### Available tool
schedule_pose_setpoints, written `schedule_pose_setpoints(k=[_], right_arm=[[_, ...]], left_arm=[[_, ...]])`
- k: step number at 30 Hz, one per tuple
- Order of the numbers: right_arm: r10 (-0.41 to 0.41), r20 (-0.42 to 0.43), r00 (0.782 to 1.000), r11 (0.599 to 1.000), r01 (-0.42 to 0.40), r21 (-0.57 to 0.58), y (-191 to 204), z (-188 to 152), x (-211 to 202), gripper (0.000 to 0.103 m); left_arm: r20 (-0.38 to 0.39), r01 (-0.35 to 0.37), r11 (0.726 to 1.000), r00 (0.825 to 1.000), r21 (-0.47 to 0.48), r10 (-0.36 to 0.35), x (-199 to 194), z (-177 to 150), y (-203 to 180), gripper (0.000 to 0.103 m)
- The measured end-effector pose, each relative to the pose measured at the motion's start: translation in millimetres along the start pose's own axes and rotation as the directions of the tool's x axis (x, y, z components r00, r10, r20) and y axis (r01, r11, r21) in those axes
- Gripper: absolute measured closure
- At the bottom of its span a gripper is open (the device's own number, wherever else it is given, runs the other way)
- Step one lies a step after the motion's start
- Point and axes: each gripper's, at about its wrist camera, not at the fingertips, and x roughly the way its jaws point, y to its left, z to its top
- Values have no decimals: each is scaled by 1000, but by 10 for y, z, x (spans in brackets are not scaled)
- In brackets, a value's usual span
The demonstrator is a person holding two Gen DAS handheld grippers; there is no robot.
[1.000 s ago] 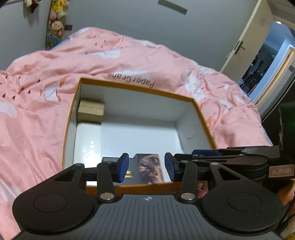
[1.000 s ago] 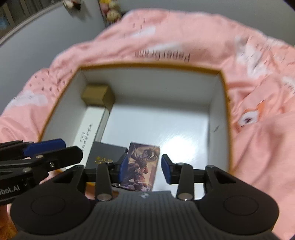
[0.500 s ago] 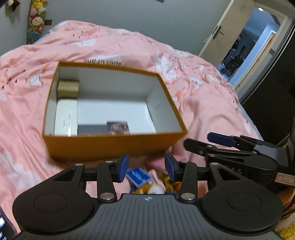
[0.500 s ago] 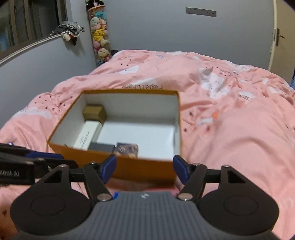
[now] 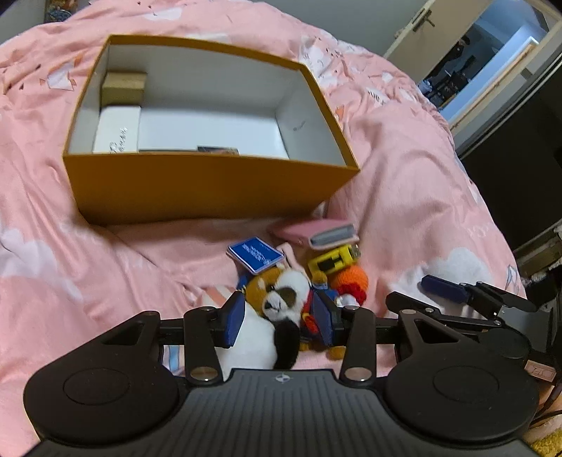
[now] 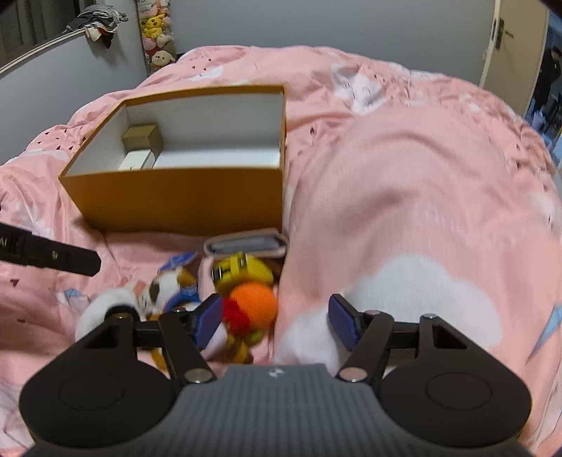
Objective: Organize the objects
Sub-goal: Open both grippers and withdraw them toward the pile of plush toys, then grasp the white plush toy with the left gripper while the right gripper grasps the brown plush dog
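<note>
An open orange box (image 5: 207, 190) (image 6: 182, 200) sits on the pink bed; inside lie a tan box (image 5: 123, 88), a white box (image 5: 117, 130) and a picture card (image 5: 217, 150). In front of it lies a pile: a blue card box (image 5: 255, 255), a pink wallet (image 5: 316, 233) (image 6: 246, 244), a yellow tape measure (image 5: 332, 259) (image 6: 242, 269), an orange knitted ball (image 5: 351, 279) (image 6: 254, 302) and a brown-and-white plush toy (image 5: 277, 302) (image 6: 154, 291). My left gripper (image 5: 279, 321) is open, its pads either side of the plush, above it. My right gripper (image 6: 275, 323) is open and empty beside the orange ball.
The pink duvet (image 6: 404, 197) rises in a fold to the right of the pile. A doorway (image 5: 491, 52) opens at the far right. Plush toys (image 6: 156, 31) hang on the grey wall behind the bed.
Both grippers have pulled back out of the box and dropped low over the pile in front of it. The right gripper's jaws have opened wider.
</note>
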Motion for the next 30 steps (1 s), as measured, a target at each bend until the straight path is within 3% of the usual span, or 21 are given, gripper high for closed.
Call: schedule_pose_setpoints(k=[5, 10, 13, 17, 22, 24, 27, 30], right_arm=[[11, -39, 999, 1000, -11, -2, 26, -57, 56, 44], [71, -34, 997, 994, -73, -76, 245, -14, 34, 50], [78, -35, 996, 988, -82, -133, 393, 20, 56, 54], [69, -31, 997, 983, -74, -167, 460, 65, 81, 57], [76, -51, 996, 990, -82, -112, 359, 58, 119, 56], [80, -63, 995, 992, -86, -90, 324, 42, 129, 56], [76, -72, 995, 993, -82, -87, 333, 32, 155, 55], [70, -65, 995, 990, -78, -121, 401, 37, 143, 55]], left_arm=[[-41, 9, 1000, 999, -9, -10, 99, -41, -16, 54], [-45, -107, 994, 993, -15, 106, 84, -42, 66, 54], [-61, -97, 995, 994, -15, 96, 75, -70, 105, 54], [-69, -104, 991, 992, 83, 110, 72, -125, -32, 45], [-129, -135, 956, 977, 260, 172, 293, -270, -288, 40], [-115, -173, 937, 969, 304, 216, 360, -311, -334, 36], [-101, -215, 926, 961, 312, 257, 450, -325, -307, 30], [-86, -226, 928, 961, 297, 262, 404, -317, -272, 32]])
